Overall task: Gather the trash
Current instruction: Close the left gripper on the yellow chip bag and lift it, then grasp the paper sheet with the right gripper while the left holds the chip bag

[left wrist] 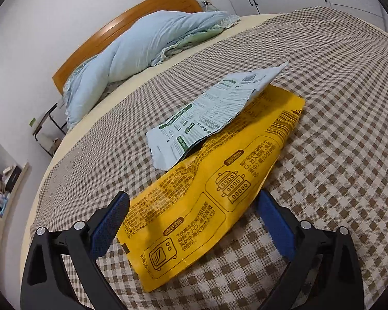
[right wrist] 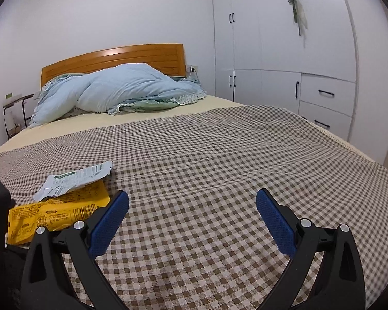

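Two empty food wrappers lie on the bed's checked cover (left wrist: 323, 82), and parts of both are hard to read. The pale wrapper (left wrist: 214, 113) with green print rests across the far end of the yellow wrapper (left wrist: 219, 188), hiding that end's upper edge; its own far corner lifts off the cloth. Small print on both is too fine to make out, though a microwave drawing and a pot drawing show on the yellow one.

In the left wrist view the left tongs (left wrist: 194, 201) stand wide apart, with the near half of the yellow wrapper lying between the blue pads (left wrist: 108, 222). Neither pad presses on it; the left pad's tip sits just beside the wrapper's edge, and whether the right pad touches cannot be told. The bases of the tongs are cut off by the lower frame.

In the right wrist view the right tongs (right wrist: 192, 201) are likewise spread and hold nothing, with only checked cloth between them. Both wrappers lie off to their left, the yellow wrapper (right wrist: 62, 211) partly hidden behind the left finger and a dark shape at the frame's edge, the pale wrapper (right wrist: 72, 180) beyond it.

A heaped light blue quilt (right wrist: 121, 90) covers the pillows at the wooden headboard (right wrist: 111, 56). White wardrobe doors (right wrist: 271, 51) stand to the right, their tops cut off.
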Action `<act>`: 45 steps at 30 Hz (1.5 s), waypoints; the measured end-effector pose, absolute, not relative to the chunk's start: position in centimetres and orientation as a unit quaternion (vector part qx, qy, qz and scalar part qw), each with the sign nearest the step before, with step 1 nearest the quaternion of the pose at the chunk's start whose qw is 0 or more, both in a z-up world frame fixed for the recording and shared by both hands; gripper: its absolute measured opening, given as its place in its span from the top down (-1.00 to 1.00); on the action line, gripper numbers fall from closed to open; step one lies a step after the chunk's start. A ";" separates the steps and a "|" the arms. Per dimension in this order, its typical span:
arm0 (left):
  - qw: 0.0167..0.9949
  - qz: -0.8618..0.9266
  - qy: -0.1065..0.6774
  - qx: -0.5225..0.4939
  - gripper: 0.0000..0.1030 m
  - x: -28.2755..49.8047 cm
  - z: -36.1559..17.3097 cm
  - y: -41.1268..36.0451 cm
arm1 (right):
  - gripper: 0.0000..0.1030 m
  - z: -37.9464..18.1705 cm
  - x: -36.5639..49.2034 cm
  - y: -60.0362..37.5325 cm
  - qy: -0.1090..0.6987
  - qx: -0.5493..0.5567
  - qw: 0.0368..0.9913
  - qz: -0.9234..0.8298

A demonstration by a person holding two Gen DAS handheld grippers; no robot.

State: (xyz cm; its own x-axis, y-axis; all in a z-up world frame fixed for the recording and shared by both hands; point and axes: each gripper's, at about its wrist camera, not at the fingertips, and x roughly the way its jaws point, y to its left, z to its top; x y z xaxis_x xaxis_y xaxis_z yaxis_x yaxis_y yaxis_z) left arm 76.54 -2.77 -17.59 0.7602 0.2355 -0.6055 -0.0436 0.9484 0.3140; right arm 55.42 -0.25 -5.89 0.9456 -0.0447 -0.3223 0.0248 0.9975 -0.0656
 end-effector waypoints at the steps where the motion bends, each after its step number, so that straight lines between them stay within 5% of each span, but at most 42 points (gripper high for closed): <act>1: 0.925 0.083 0.341 0.147 -0.69 77.1 -17.6 -2.7 | -0.83 -5.9 55.5 -0.4 0.169 -0.029 0.985 -0.019; 5: 0.911 0.100 0.359 0.175 -0.06 78.9 -18.1 -2.8 | -0.83 -5.5 55.1 -0.2 0.167 -0.032 0.985 -0.023; 16: 0.918 0.013 0.367 0.152 0.80 81.9 -18.8 -2.5 | -0.83 -5.1 54.8 2.1 0.164 -0.043 0.985 -0.026; 23: 0.935 0.006 0.333 0.118 0.83 82.9 -17.8 -2.1 | -0.83 -5.5 55.1 3.4 0.165 -0.046 0.985 -0.027; 37: 0.993 0.008 0.112 -0.044 0.82 76.3 -13.8 2.8 | -0.83 -6.0 56.4 2.8 0.166 -0.054 0.984 -0.029; 45: 0.989 0.048 0.110 -0.086 0.81 77.7 -16.1 3.7 | -0.83 -5.8 57.9 1.3 0.177 -0.059 0.982 0.013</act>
State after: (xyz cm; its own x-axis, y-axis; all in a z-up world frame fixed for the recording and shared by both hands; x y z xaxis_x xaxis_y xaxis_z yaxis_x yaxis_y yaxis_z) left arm 77.71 3.72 -16.11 0.9711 0.0757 -0.2263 -0.1135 0.9808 -0.1588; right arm 57.94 1.28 -5.82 0.9370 0.0038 -0.3494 -0.0453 0.9928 -0.1108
